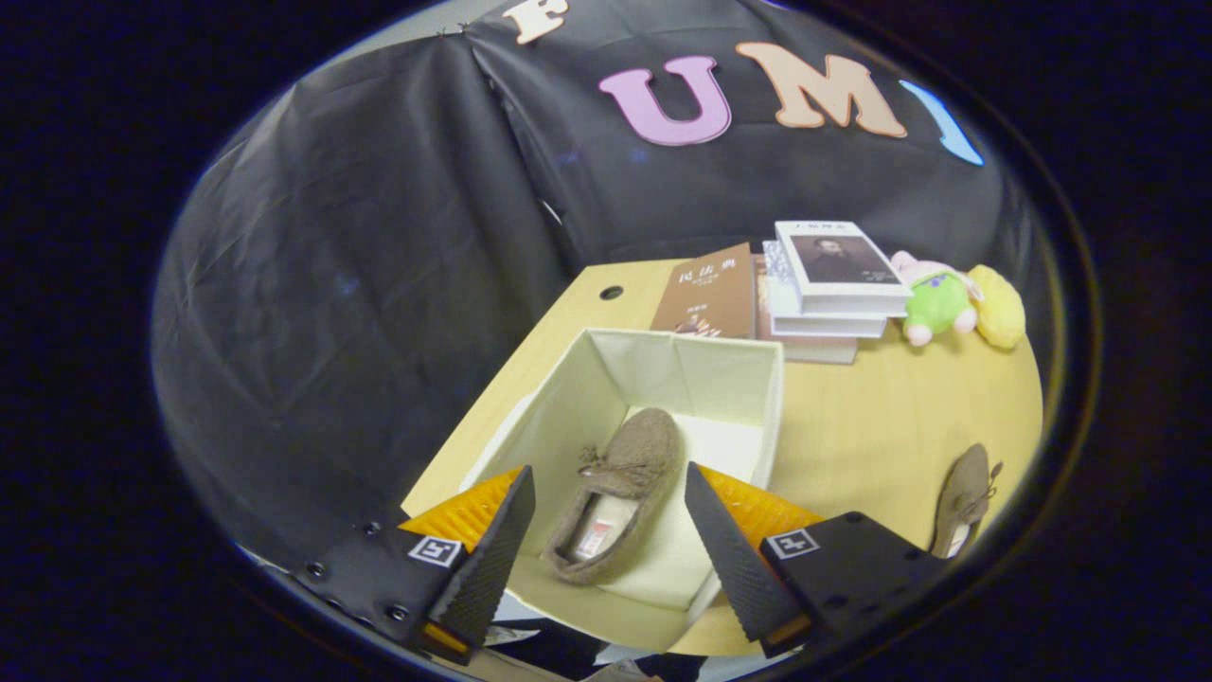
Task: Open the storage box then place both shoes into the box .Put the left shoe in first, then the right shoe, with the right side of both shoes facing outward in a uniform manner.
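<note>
Colour rundown for you: your storage box [663, 379] is cream all over, inside and out, and the shoe [620, 493] in it is fuzzy taupe-brown with a pale lining. The second shoe [961, 497] on the light wood table [881, 426] matches. You've got a brown-covered book [708, 292], a stack of white books [833, 284], plus a green-and-pink plush toy [933, 298] beside something yellow [999, 305].

A staged recording booth, not a real home: black cloth wall [379, 237] draped across the upper frame, wooden counter [890, 426] at right carrying stacked books [833, 284] and plush toys [956, 303] as props.
</note>
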`<action>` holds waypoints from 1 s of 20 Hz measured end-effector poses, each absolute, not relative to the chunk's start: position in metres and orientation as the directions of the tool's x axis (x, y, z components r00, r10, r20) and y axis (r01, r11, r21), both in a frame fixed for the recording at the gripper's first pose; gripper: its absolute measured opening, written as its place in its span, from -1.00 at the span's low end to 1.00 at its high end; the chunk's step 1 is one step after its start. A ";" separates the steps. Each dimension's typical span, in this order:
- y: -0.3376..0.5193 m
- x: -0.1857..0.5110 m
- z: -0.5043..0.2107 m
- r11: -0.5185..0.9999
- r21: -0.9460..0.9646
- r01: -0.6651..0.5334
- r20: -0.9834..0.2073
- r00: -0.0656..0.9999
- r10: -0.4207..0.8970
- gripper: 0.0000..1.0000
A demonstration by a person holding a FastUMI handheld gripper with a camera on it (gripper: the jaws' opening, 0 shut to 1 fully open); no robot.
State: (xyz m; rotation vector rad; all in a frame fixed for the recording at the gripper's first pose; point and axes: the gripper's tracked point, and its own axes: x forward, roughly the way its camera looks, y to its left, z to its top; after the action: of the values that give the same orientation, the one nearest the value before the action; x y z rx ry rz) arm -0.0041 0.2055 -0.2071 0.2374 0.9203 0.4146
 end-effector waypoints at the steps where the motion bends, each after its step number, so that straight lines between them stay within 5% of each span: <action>1: 0.196 -0.002 -0.204 0.899 0.359 -0.250 -0.709 0.554 0.437 1.00; 20: -0.066 -0.012 -0.223 0.996 0.016 -0.087 -0.730 0.680 0.071 1.00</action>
State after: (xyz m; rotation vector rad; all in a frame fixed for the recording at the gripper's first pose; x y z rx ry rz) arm -0.0124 -0.0660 -0.2232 -0.0208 0.8185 0.0885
